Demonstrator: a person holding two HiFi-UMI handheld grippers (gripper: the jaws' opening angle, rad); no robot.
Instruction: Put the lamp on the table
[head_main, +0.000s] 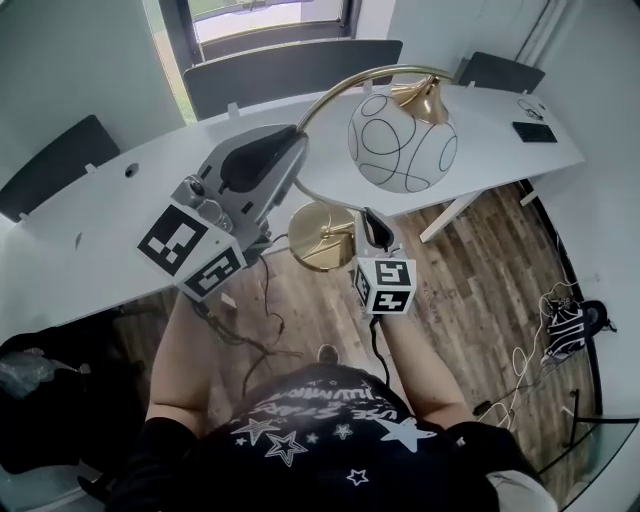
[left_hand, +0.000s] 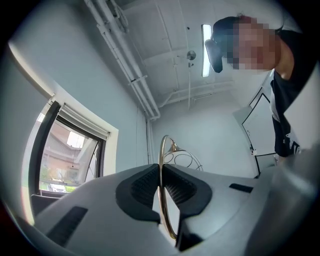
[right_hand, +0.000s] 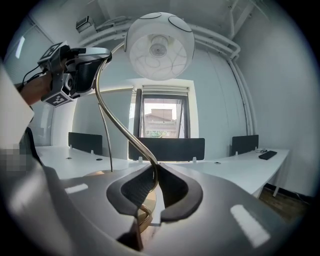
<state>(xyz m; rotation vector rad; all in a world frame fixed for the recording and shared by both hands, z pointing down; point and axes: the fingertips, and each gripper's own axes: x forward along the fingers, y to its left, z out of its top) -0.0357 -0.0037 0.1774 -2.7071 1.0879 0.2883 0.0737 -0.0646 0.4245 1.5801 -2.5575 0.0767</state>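
The lamp has a thin curved brass stem (head_main: 318, 100), a round brass base (head_main: 320, 236) and a white globe shade (head_main: 402, 140) with black line patterns. It hangs in the air in front of the long white table (head_main: 110, 200). My left gripper (head_main: 290, 148) is shut on the upper arc of the stem (left_hand: 161, 170), with the shade (left_hand: 183, 159) beyond the jaws. My right gripper (head_main: 372, 226) is shut on the lower stem (right_hand: 153, 172), just above the base (right_hand: 145, 212). In the right gripper view the shade (right_hand: 160, 46) hangs overhead and the left gripper (right_hand: 82, 67) shows at upper left.
Dark chair backs (head_main: 290, 70) line the table's far side below a window (right_hand: 161, 117). A black flat device (head_main: 534, 131) lies at the table's right end. Wooden floor (head_main: 470, 270) lies below, with cables (head_main: 562, 325) at the right and a dark bag (head_main: 45, 400) at the left.
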